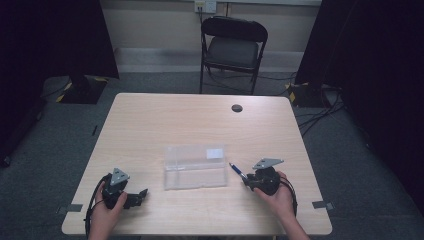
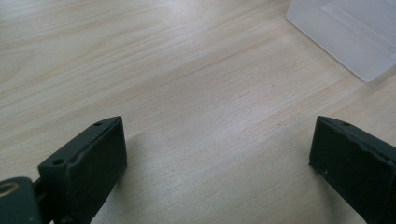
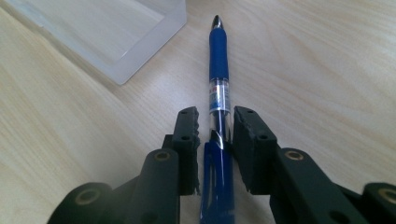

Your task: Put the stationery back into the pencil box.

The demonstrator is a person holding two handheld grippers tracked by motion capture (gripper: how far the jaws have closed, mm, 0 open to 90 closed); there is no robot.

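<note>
L hand: yr left hand (image 1: 106, 212) sits at the near-left corner of the table (image 1: 150, 120), fingers round the tool body, cable looping off by the wrist.
L gripper: left gripper (image 1: 136, 198) lies low over the wood, nose aimed right toward the box. Left gripper view: jaws stand wide apart w/ bare wood between them, gripping nothing.
Box: clear plastic box (image 1: 195, 167) at mid-table, btwn yr two hands, long side across. Small white label (image 1: 215, 153) at its far-right corner; any print too small to read. One corner also shows top right in left gripper view (image 2: 345, 32) and top left in right gripper view (image 3: 102, 32).
Pen: blue pen (image 3: 217, 93) just right of the box, near its right end, not touching it. Tip points away from you and toward the box corner. Clear mid-section has a printed band; text too blurred to read.
R gripper: right gripper (image 3: 217, 135) jaws narrow, pads pressed on either side of the pen barrel. Pen runs straight along the jaw line, back end under the tool.
R hand: yr right hand (image 1: 280, 195) at near-right of the table, cupping the tool from behind, nose aimed up-left at the box.
Far side: black folding chair (image 1: 233, 47) beyond the table.
</note>
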